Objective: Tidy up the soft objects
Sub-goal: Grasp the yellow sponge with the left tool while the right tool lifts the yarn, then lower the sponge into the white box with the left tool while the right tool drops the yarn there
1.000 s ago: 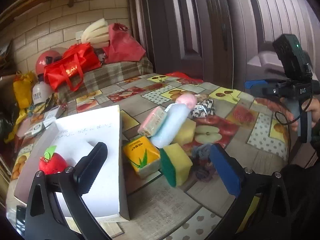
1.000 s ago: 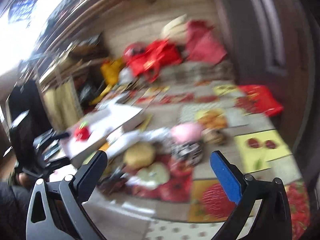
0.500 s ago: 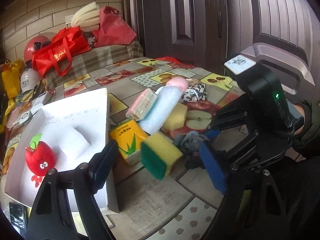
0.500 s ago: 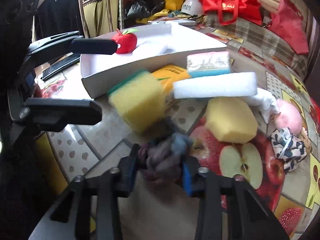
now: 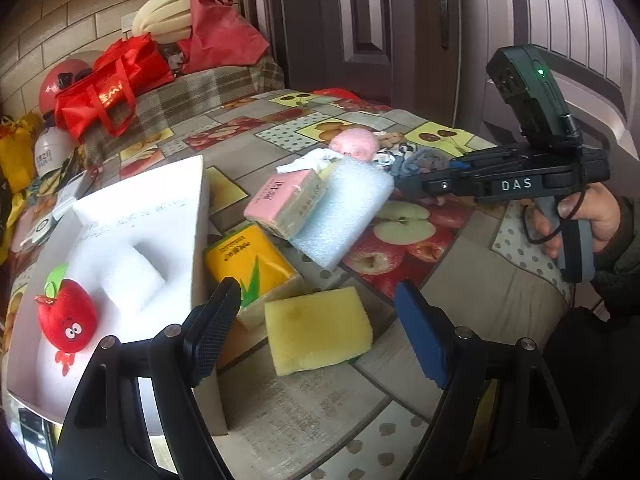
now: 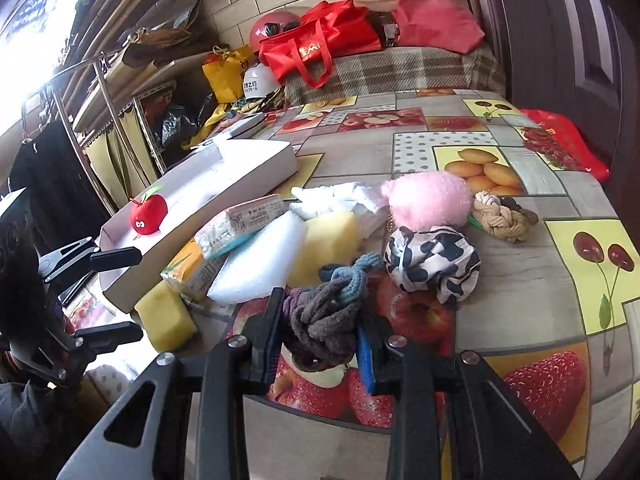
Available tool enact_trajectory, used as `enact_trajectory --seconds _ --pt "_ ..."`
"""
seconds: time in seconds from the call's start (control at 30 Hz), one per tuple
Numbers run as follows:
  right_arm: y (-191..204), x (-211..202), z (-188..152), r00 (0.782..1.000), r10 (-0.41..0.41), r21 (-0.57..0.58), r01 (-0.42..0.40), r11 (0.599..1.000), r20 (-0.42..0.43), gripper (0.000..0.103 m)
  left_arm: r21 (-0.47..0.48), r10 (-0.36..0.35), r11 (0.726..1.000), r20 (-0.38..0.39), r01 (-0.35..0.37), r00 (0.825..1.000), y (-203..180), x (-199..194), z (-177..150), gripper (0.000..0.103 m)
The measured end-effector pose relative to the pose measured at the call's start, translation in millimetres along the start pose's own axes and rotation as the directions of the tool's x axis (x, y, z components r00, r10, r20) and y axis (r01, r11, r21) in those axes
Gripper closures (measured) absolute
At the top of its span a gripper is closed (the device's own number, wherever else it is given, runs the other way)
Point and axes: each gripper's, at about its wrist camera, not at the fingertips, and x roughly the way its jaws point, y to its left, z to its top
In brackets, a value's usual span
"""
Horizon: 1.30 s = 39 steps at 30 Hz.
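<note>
My right gripper (image 6: 322,334) is shut on a grey, purple and blue knotted cloth bundle (image 6: 326,306) and holds it above the table; the bundle also shows in the left wrist view (image 5: 420,160). My left gripper (image 5: 320,320) is open, with a yellow sponge (image 5: 318,330) lying flat between its fingers. A white box (image 5: 132,248) at the left holds a red plush apple (image 5: 68,316). A pile beside it has a yellow tissue pack (image 5: 250,260), a white foam block (image 5: 344,210), a pink tissue pack (image 5: 286,200) and a pink plush (image 6: 428,200).
A black-and-white cloth (image 6: 434,260), a braided rope toy (image 6: 502,216) and a white cloth (image 6: 340,196) lie on the fruit-print tablecloth (image 6: 520,280). Red bags (image 6: 320,44) and helmets stand at the back. A dark door (image 5: 360,20) is on the right.
My right gripper lifted the knotted cloth bundle off the table and moved it right and back. The yellow sponge tipped over and now lies flat between my left fingers.
</note>
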Motion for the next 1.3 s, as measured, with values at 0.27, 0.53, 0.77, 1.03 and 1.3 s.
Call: enact_trajectory --seconds 0.27,0.53,0.77,1.03,1.3 --pt "-9 13 8 0.997 0.068 0.046 -0.066 0.997 -0.042 0.072 0.035 0.115 0.993 -0.088 -0.112 0.99 -8 23 5 0.023" --pt "-6 13 3 0.997 0.053 0.033 -0.051 0.998 -0.05 0.072 0.082 0.104 0.993 -0.19 -0.09 0.976 -16 43 -1 0.023" --pt "-9 1 3 0.999 0.035 0.044 -0.035 0.998 0.006 0.072 0.08 0.048 0.996 -0.106 -0.039 0.993 -18 25 2 0.049" --pt "24 -59 15 0.919 -0.028 -0.065 0.058 0.996 0.392 0.071 0.015 0.233 0.966 0.373 -0.257 0.898 7 -50 -1 0.049" --pt "50 -36 15 0.904 -0.061 -0.116 0.121 0.986 0.423 0.072 -0.196 0.298 0.95 0.341 -0.242 0.892 60 -58 -10 0.049"
